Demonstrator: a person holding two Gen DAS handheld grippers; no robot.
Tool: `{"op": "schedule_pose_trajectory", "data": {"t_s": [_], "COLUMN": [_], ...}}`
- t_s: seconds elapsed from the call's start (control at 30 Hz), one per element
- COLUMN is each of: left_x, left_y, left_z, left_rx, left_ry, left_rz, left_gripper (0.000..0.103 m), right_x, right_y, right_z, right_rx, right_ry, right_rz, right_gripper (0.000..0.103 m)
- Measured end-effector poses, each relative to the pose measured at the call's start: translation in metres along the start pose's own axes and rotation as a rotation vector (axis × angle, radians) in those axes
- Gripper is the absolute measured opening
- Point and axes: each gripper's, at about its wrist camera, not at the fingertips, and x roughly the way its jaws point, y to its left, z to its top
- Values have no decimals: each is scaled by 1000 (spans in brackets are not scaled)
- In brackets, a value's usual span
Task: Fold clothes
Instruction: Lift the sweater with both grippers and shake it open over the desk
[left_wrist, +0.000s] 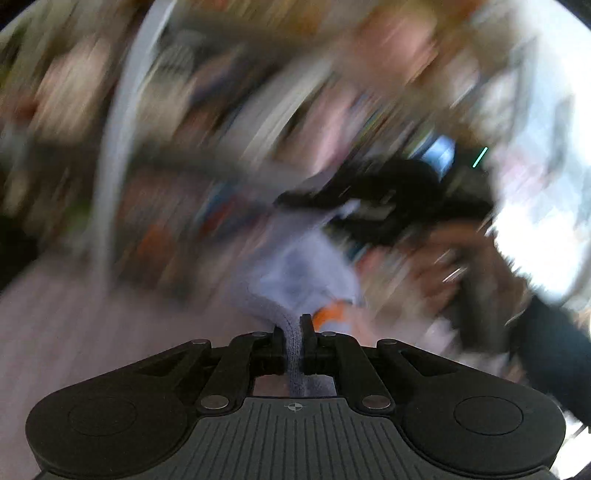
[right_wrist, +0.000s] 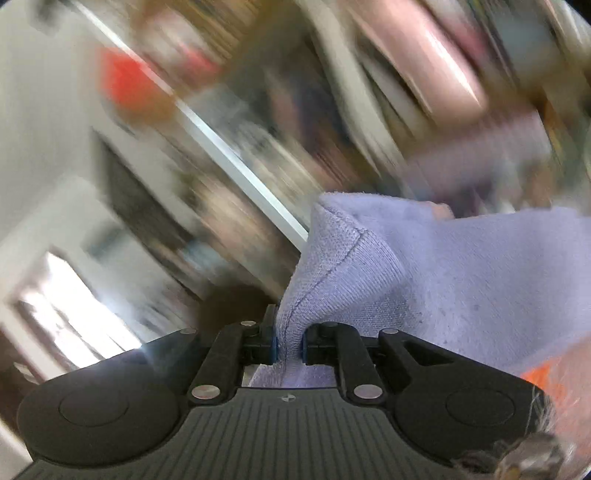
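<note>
A lavender knit garment hangs in the air between both grippers. My left gripper is shut on a ribbed edge of it. In the right wrist view my right gripper is shut on a seamed corner of the same garment, which spreads out to the right. An orange patch shows beside the cloth, and again at the lower right of the right wrist view. The right gripper and the hand holding it appear as a dark shape in the left wrist view, beyond the cloth.
Both views are heavily motion-blurred. A pale pinkish surface lies low at the left. Cluttered shelves fill the background. A bright window is at the left of the right wrist view.
</note>
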Motion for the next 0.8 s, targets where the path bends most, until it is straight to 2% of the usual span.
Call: {"op": "schedule_pose_trajectory", "data": {"t_s": [0.07, 0.13, 0.2, 0.3, 0.4, 0.43, 0.5, 0.67, 0.8], "left_x": [21, 31, 36, 44, 48, 49, 39, 26, 26], "left_y": [24, 43, 63, 80, 83, 82, 84, 84, 76], "left_z": [-27, -38, -44, -45, -44, -43, -50, -41, -23], "left_rx": [-5, -15, -22, -16, 52, 80, 115, 212, 244], "left_ry": [113, 170, 197, 244, 277, 284, 287, 230, 163], "left_rz": [90, 146, 194, 224, 237, 242, 239, 325, 331], "left_gripper": [5, 5, 5, 5, 13, 14, 16, 26, 26], "right_x": [47, 91, 107, 124, 139, 139, 128, 73, 19], "right_y": [-22, -42, -42, -34, -27, -24, -23, -44, -76], "right_z": [-32, -62, -72, -79, -85, -85, -86, -98, -112], "right_rx": [31, 63, 48, -4, -58, -79, -94, -85, -72], "right_ry": [119, 229, 258, 273, 290, 297, 290, 262, 249], "right_rz": [-120, -221, -226, -215, -206, -202, -199, -296, -463], "right_gripper": [11, 11, 11, 11, 21, 32, 42, 43, 43]}}
